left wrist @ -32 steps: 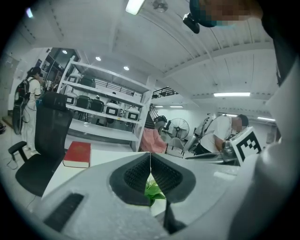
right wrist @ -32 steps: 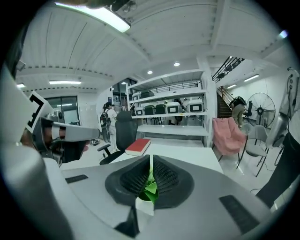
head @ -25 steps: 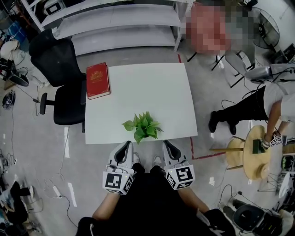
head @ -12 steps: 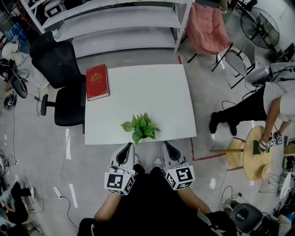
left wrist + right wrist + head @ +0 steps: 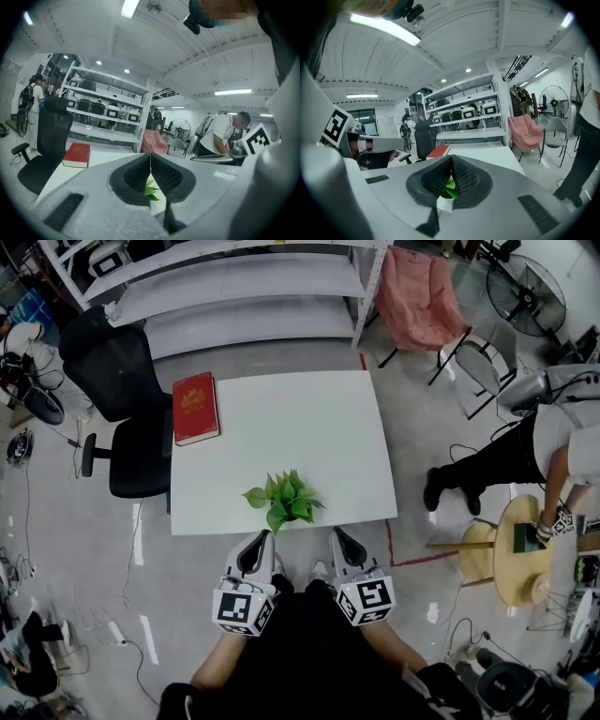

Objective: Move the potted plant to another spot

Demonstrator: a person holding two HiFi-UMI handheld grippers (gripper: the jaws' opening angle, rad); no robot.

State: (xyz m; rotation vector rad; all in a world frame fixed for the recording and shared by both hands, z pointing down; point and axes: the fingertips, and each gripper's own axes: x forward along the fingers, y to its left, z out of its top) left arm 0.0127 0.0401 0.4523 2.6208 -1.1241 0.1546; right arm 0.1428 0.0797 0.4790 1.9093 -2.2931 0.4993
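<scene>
While we hold both tools low, just short of the bench's (image 5: 319,427) near edge, the plant (image 5: 284,500) stands on that edge just ahead of them. It sits between the two, a little nearer the left hand-held gripper (image 5: 260,538) than the right hand-held gripper (image 5: 339,534), and apart from both. Each one has its jaws closed tip to tip with nothing clamped. We see green leaves beyond each through the small gap below the tips. A red book (image 5: 195,407) lies well ahead of the left hand-held gripper, off to its left.
</scene>
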